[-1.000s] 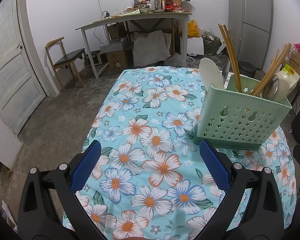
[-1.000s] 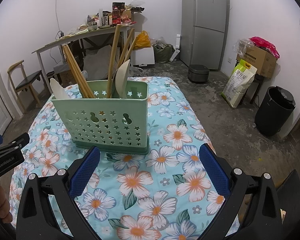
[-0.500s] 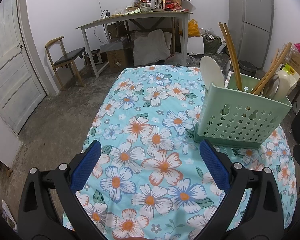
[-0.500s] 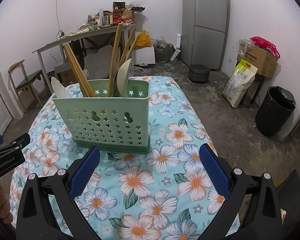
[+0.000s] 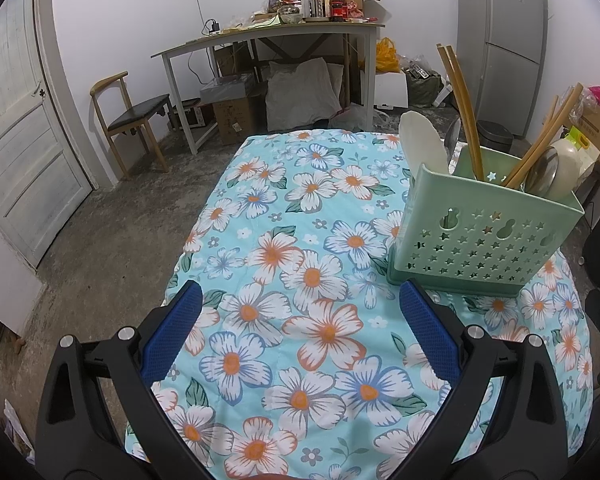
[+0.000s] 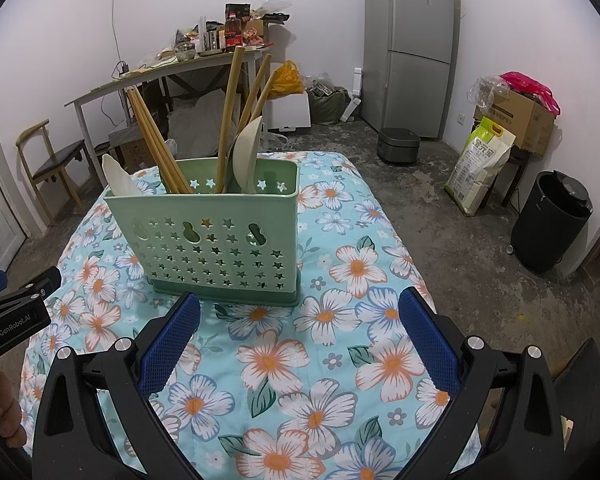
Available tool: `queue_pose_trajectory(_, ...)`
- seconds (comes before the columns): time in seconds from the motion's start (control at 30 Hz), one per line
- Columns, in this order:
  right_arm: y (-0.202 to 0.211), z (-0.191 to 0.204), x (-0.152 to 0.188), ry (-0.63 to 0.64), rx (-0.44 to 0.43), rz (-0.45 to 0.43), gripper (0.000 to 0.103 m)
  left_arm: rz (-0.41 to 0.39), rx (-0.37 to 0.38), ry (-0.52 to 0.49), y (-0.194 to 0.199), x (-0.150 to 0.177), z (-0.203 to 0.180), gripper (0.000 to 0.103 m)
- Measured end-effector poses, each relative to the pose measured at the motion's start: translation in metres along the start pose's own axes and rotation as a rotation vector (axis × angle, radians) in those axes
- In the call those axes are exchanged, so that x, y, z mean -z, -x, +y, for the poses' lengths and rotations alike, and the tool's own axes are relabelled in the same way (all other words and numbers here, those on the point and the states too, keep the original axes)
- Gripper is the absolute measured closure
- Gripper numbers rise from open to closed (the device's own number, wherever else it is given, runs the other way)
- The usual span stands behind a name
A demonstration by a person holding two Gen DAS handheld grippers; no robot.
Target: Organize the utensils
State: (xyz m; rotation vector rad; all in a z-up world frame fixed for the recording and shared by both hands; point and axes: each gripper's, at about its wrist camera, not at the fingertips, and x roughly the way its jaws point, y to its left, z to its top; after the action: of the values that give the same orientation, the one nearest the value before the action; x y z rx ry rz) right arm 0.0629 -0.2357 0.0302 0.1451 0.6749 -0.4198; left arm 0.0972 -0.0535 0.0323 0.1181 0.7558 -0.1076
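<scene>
Green utensil caddy (image 6: 216, 240): upright on the floral-clothed bench (image 6: 320, 360), just ahead of my right hand-held gripper (image 6: 298, 340) and ahead-right of my left hand-held gripper (image 5: 300, 332); holds chopsticks (image 6: 156, 148), pale spoons (image 6: 246, 156) and a metal spoon (image 5: 542, 172), sorted across compartments. Both of my grippers: spread wide, gripping nothing. Loose utensils on the cloth around them: none visible, so I judge the sorting essentially finished, nothing left to place.

- Tablecloth (image 5: 300, 280): turquoise, printed with white, blue and orange flowers.
- Utensil holder (image 6: 220, 240): pale green, pierced with star cut-outs.
- Chopsticks (image 6: 228, 120): tan.
- Gripper pads (image 6: 168, 344): blue, on black frames.
</scene>
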Motion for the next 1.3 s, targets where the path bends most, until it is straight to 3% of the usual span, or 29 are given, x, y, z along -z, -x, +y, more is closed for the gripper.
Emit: queue_pose_trajectory(1.3,0.0012,0.0030,0.0023,-0.003,-0.009,0.008,0.006,0.005,0.000,0.001,0.0001,-0.0009,0.0005,0.008)
